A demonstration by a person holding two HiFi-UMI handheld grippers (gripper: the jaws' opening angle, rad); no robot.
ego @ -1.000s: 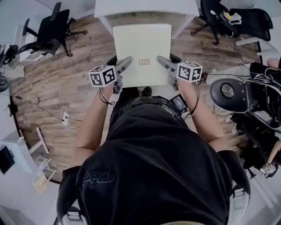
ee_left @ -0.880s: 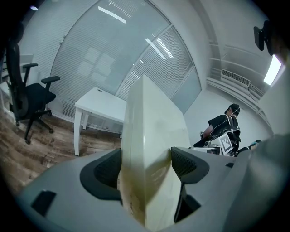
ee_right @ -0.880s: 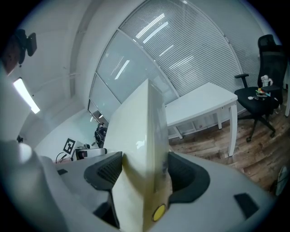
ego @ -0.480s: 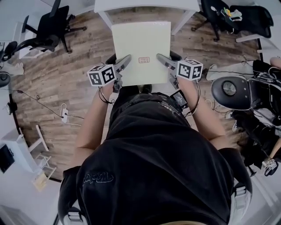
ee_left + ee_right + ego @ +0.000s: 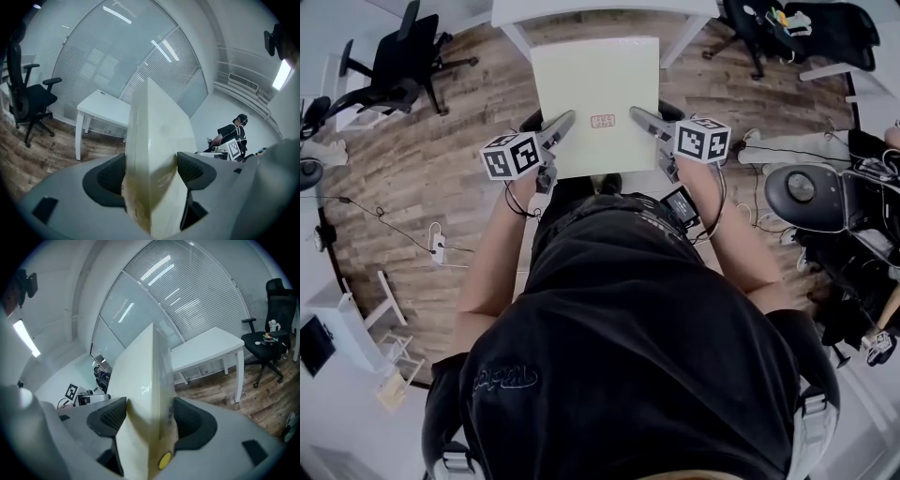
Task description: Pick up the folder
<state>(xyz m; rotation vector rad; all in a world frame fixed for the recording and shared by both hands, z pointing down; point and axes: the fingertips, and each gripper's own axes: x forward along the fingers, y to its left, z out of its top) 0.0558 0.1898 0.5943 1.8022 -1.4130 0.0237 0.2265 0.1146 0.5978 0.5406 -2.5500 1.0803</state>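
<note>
Left gripper [image 5: 558, 131]: jaws clamped on folder [image 5: 596, 80], near-left edge. Right gripper [image 5: 642, 120]: jaws clamped on near-right edge. The folder sits roughly flat in the air in front of the person. Best handling, likely: equal squeeze both sides, raise both together and level, no twisting, or it slips. White table [image 5: 581, 11] lies beyond the far edge, so keep clear.

Wood-plank floor [image 5: 441, 178] lay below me. White table [image 5: 581, 9] stood on it ahead; black office chair [image 5: 403, 61] at left, second chair [image 5: 748, 21] at right. White power strip [image 5: 439, 250] and dark cable [image 5: 384, 228] lay on planks, left.
</note>
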